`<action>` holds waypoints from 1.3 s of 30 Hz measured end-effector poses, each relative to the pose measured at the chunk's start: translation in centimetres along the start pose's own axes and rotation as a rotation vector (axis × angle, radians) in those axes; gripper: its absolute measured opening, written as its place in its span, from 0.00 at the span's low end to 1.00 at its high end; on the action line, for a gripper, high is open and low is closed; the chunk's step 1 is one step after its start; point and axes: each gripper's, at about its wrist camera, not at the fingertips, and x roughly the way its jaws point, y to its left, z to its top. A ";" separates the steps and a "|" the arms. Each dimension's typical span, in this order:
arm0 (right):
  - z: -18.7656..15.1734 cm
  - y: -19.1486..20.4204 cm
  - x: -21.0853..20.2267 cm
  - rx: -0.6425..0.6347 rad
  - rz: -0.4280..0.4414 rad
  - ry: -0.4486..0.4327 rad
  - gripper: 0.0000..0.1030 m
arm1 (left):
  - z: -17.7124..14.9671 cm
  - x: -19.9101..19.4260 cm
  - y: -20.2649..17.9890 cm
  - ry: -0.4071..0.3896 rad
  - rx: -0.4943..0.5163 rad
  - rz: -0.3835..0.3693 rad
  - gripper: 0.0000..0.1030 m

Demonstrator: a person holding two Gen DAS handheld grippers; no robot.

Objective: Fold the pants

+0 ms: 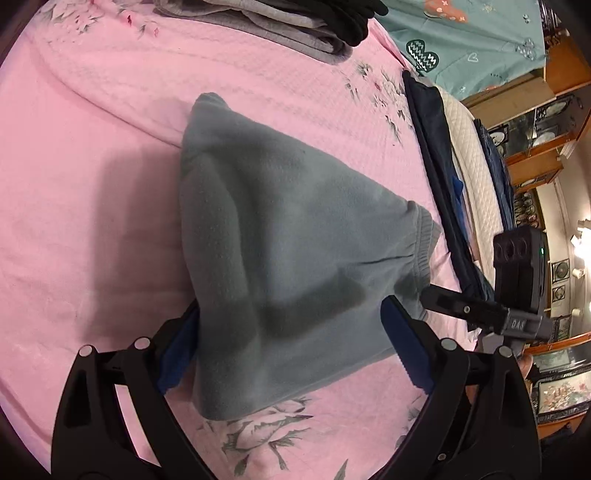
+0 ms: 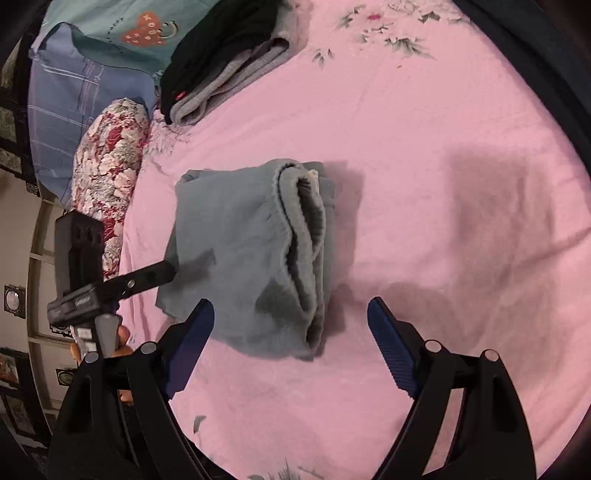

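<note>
We have pants (image 2: 251,254) folded at frame centre; left gripper (image 1: 291,332) spread wide astride them, right gripper (image 2: 291,332) released, just below.

Hidden and cropped parts

The left gripper's (image 1: 291,339) left blue pad (image 1: 181,350) is half covered by the folded grey fleece pants (image 1: 280,258); whether it touches them cannot be told. The folded clothes stack (image 1: 295,26) at the pink bedspread's (image 1: 92,166) far edge is cropped. In the right wrist view, the patchwork pillow (image 2: 74,99) runs out of frame.
</note>
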 end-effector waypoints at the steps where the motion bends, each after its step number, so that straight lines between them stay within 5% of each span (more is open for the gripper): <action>1: 0.5 -0.1 0.6 0.020 -0.006 0.014 0.83 | -0.1 0.1 -0.1 0.002 0.007 0.006 0.91; 4: 1.3 0.7 2.1 0.017 0.014 0.051 0.84 | -0.1 0.0 -0.4 -0.004 0.022 0.030 0.86; 7: 1.5 1.1 2.4 0.015 0.033 0.053 0.82 | -0.1 0.0 -0.8 -0.024 0.036 0.087 0.55; 8: 1.6 1.0 2.7 0.019 0.082 0.063 0.77 | -0.1 0.0 -0.9 -0.026 0.040 0.099 0.41; 9: 1.7 1.0 2.9 0.019 0.097 0.062 0.61 | -0.1 0.0 -1.0 -0.028 0.038 0.109 0.31; 10: 1.8 0.9 3.2 0.020 0.090 0.061 0.43 | -0.1 0.0 -1.0 -0.030 0.030 0.106 0.31; 12: 1.9 0.3 3.7 0.032 0.111 0.063 0.29 | -0.3 -0.7 -1.0 -0.049 0.019 0.100 0.24; 23: -0.3 6.1 -1.7 -0.155 0.042 -0.093 0.22 | -0.3 -8.2 -5.1 -0.231 0.087 0.069 0.22; 27: 2.1 8.5 -3.1 -0.217 0.019 -0.120 0.22 | 3.7 -10.6 -6.5 -0.279 0.109 0.106 0.21; 31: 7.3 12.4 -4.9 -0.292 0.019 -0.169 0.22 | 12.1 -14.6 -8.6 -0.350 0.138 0.162 0.21; 35: 16.1 17.8 -6.7 -0.362 0.005 -0.241 0.22 | 21.6 -18.1 -9.6 -0.418 0.176 0.235 0.21; 39: 24.9 20.3 -6.4 -0.378 0.005 -0.295 0.22 | 28.2 -16.8 -7.1 -0.413 0.168 0.289 0.21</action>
